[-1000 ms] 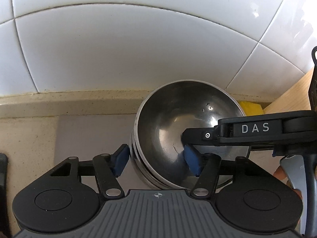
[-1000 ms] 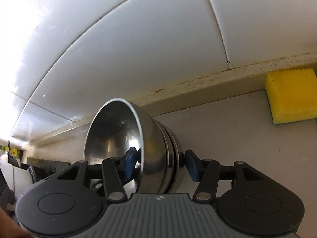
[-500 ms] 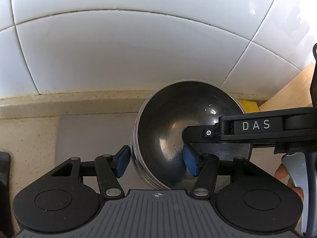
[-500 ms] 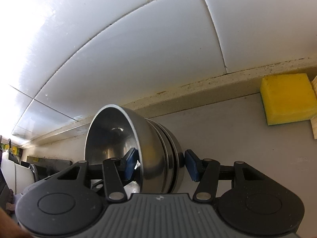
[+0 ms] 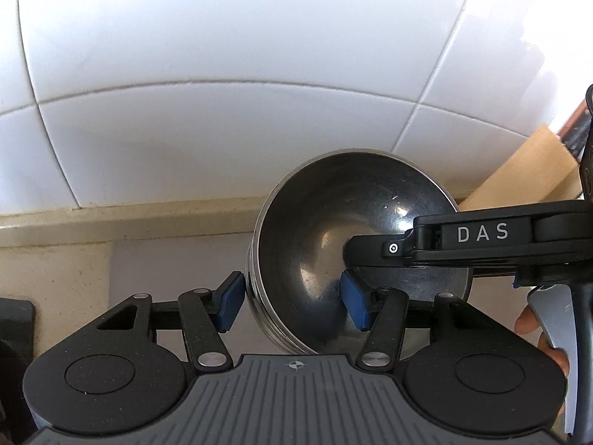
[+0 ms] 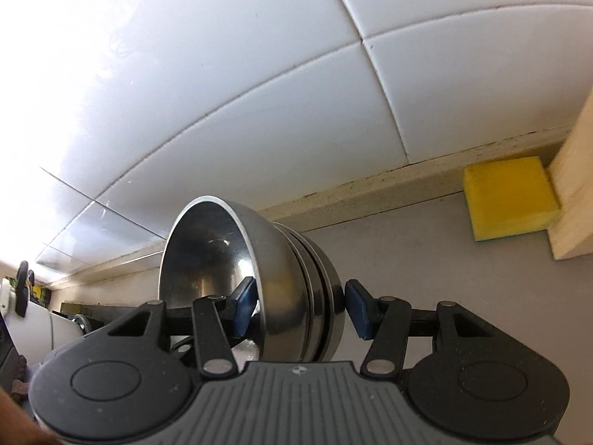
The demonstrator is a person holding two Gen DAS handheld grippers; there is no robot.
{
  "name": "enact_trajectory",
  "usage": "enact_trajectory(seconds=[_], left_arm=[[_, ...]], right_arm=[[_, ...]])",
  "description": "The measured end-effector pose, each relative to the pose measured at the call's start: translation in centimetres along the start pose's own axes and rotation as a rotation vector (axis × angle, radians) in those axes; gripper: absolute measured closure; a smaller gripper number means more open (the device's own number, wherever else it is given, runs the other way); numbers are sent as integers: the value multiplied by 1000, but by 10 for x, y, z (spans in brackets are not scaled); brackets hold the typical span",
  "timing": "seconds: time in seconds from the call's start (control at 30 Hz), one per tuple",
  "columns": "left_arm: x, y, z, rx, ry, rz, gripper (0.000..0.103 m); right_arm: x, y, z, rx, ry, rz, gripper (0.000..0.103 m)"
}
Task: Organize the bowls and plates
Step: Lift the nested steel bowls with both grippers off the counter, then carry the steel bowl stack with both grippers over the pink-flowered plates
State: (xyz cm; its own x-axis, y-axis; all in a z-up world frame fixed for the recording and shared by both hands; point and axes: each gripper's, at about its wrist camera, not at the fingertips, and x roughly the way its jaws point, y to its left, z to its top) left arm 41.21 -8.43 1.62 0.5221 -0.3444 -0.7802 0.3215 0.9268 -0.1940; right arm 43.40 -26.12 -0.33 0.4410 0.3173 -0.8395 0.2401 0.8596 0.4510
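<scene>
- Stack of steel bowls (image 5: 355, 259): several nested, tilted on edge, off the counter (image 6: 426, 259), near its back edge under the white tiled wall (image 5: 222, 74).
- Left gripper (image 5: 292, 302): one blue pad on the stack's outer wall, the other inside the top bowl. Closed on the near rim of the stack.
- The left jaws have just been closing slightly, with the rim between them.
- Right gripper (image 6: 302, 307): one pad inside the top bowl, the other against the underside of the lowest. Clamped across the whole stack from the opposite side. In the left wrist view it shows as the black arm lettered DAS.
- Fingers (image 5: 526, 320) of the person's right hand show on the trigger at the right edge of the left wrist view.
- Surroundings: yellow sponge (image 6: 511, 200) at the back edge of the counter, touching a pale wooden block (image 6: 570, 185) to its right. Both apart from the stack.
- Step judged: carrying the stack two-handed to its storing place.
- To do well: keep both hands moving together so the bowls stay nested; hold the pressure even, as smooth steel may slip on the pads; level the stack before setting down; keep clear of the wall.
</scene>
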Motion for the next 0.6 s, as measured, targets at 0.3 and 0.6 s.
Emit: enact_trajectory(seconds=[0.3,0.6], left_arm=[[-41,-30,-9,41,-36,-15,46],[-71,-57,-34,75,-43,-32,46]], right_arm=[[-50,3,-19,-14,-58,-13,67],[-91,0,-51,-18,-87,-34,67]])
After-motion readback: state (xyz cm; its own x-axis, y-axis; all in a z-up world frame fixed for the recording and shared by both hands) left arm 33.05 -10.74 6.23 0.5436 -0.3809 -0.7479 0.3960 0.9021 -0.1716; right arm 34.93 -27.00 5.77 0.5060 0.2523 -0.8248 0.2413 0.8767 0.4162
